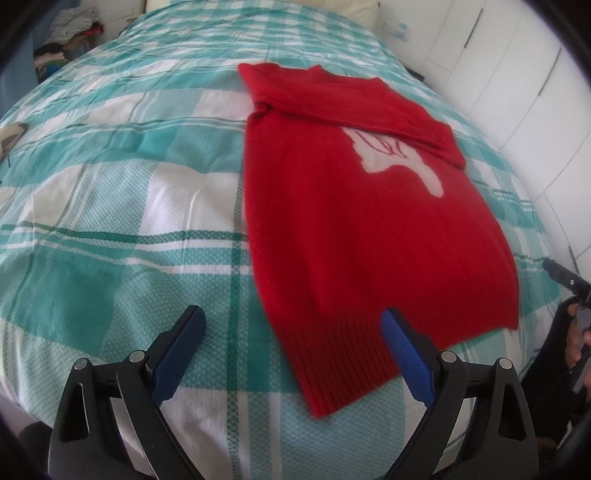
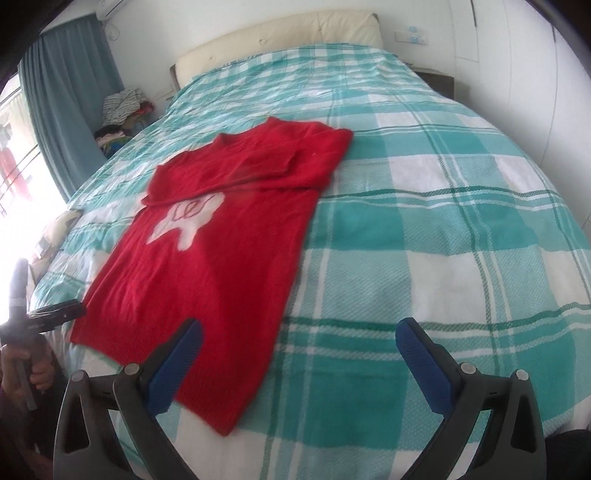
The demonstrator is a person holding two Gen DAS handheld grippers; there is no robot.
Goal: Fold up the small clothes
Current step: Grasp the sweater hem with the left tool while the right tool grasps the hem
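Note:
A small red knit sweater (image 1: 354,229) with a white motif (image 1: 391,158) lies flat on the bed, sleeves folded across its chest, ribbed hem toward me. It also shows in the right wrist view (image 2: 221,251). My left gripper (image 1: 295,321) is open and empty, hovering over the hem's near left corner, its right finger above the ribbing. My right gripper (image 2: 299,332) is open and empty over the hem's near right corner, its left finger above the cloth. Each gripper shows at the edge of the other's view: the right one (image 1: 565,280), the left one (image 2: 48,314).
The bed (image 2: 443,221) has a teal and white checked cover and a cream headboard (image 2: 280,33). A pile of clothes (image 2: 122,110) sits by the blue curtain (image 2: 62,92) at the far left. White wardrobe doors (image 1: 517,74) stand on the right.

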